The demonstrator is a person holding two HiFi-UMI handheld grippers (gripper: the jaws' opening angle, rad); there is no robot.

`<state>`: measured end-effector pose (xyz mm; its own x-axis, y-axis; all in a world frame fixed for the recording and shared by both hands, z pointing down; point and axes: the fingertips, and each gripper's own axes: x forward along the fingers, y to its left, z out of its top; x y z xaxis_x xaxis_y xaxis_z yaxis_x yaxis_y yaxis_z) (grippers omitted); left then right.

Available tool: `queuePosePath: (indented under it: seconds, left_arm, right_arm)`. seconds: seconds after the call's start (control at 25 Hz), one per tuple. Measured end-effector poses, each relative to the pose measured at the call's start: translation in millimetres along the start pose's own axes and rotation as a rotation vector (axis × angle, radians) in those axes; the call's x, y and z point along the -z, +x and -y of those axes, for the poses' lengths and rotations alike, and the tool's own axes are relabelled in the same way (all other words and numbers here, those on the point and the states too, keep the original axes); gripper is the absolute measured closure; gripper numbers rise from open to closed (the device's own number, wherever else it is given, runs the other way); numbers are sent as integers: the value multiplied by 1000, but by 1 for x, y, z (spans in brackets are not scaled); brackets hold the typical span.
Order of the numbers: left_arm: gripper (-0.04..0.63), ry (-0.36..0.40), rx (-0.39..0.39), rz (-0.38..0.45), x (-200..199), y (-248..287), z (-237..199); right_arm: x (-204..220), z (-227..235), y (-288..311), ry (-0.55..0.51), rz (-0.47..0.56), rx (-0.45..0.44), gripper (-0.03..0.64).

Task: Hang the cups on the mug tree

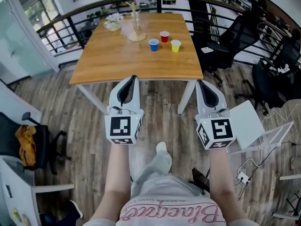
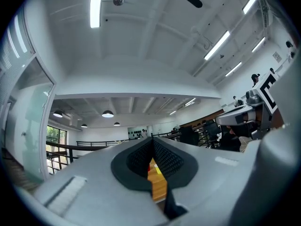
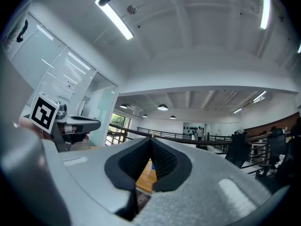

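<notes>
On the wooden table (image 1: 122, 60) stand a blue cup (image 1: 154, 44), a red cup (image 1: 164, 36) and a yellow cup (image 1: 176, 45), close together on its right half. A wooden mug tree (image 1: 136, 22) rises at the table's far side, left of the cups. My left gripper (image 1: 134, 77) and right gripper (image 1: 199, 83) are held side by side in front of the table's near edge, well short of the cups. Both have their jaws shut with nothing between them. In the left gripper view a sliver of table and cups (image 2: 154, 166) shows through the jaw notch.
A small plant (image 1: 114, 21) sits at the table's far left. Black railings (image 1: 75, 18) run behind the table. Office chairs (image 1: 230, 41) stand to the right, another chair (image 1: 33, 140) at the left. A white board (image 1: 247, 124) leans near my right gripper. My legs are below.
</notes>
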<state>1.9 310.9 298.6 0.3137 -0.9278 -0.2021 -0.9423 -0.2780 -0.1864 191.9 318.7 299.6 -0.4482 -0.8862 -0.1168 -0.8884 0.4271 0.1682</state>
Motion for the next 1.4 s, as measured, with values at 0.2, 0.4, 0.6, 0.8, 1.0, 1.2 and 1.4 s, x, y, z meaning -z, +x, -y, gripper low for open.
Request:
queuePosePath:
  seconds: [0.2,0.4,0.6,0.8,1.0,1.2,1.4]
  left_arm:
    - [577,-17,-16,-5,15,55,-16]
    - [577,-30,-29,-26,29,106,-35]
    - [577,-36,-42,-51,43,153,-56]
    - [577,-70,-57,-67,58,187,-76]
    - [577,-61,-32,-79,65,212,-75]
    - [577,-51,-31,-91,75,227,-82]
    - [577,-44,-40,-103,85,249,-95]
  right_arm:
    - [7,24,53,-19,-3,-18,615]
    - [16,46,107,-19,-31,-37,615]
    - [24,65,162,-10,-52,-55,615]
    - [31,78,195,-13,-62,-59,615]
    - [36,88,217,-3,-59,-55,615]
    - [47,91,238,11,-63,-63,615]
    - [57,100,265,33,-72,-67,615]
